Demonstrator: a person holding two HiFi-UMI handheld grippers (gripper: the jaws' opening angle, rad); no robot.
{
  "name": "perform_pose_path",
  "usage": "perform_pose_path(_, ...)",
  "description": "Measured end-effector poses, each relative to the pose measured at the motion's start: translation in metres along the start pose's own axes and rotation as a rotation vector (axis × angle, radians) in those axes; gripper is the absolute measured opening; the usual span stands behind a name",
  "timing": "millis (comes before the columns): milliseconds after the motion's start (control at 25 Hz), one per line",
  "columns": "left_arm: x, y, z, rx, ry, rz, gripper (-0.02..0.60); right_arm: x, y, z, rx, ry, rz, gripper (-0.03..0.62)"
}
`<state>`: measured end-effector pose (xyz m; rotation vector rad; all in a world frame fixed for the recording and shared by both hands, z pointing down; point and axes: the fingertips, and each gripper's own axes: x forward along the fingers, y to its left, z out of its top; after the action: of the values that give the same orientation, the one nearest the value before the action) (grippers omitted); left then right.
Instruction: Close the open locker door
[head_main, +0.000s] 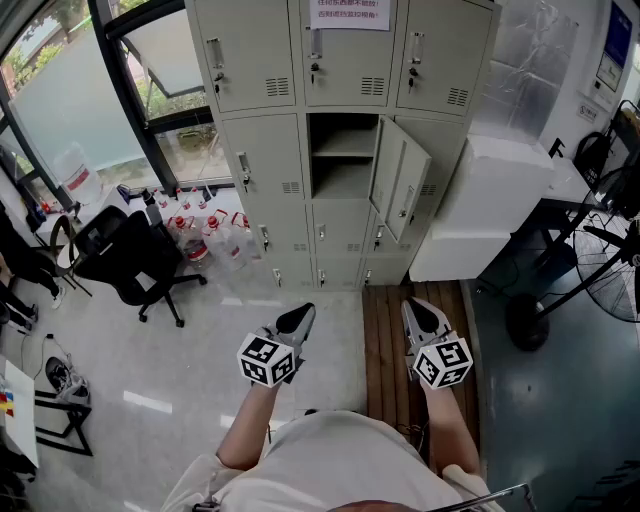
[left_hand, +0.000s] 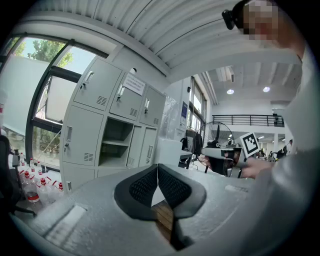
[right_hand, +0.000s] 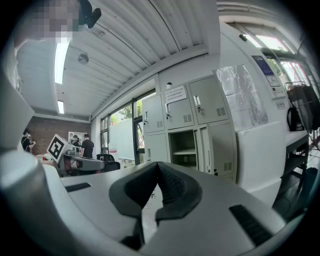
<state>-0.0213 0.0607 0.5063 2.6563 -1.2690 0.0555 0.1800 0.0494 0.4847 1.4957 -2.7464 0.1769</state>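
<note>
Lockers (head_main: 262, 135) ahead, left gripper (head_main: 304, 313) and right gripper (head_main: 414, 306) closed (tips touching).

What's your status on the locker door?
Left gripper, right gripper shut, empty, short of lockers. Locker door open, untouched. Office chair off left, not in the way.

A paper notice (head_main: 348, 12) is hanging on the top middle locker door (head_main: 345, 70), its red print showing too small to read; nothing else is showing legible text.

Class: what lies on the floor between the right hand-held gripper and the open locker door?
In the head view, only a bare wooden floor strip separates the right hand-held gripper from the open locker door.
</note>
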Motion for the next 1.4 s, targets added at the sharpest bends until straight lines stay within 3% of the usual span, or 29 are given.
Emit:
perform_pose_path(1120,-0.008,0.009,-0.007,-0.029,0.016,-0.016,0.015,-0.001,0.011,0.000,-0.001,-0.011,-0.037,0.008)
perform_pose_path(1400,-0.015,0.008,-0.014,-0.044,0.025,-0.021,0.015,-0.003,0.019,-0.004,0.014,0.001,-0.027,0.042)
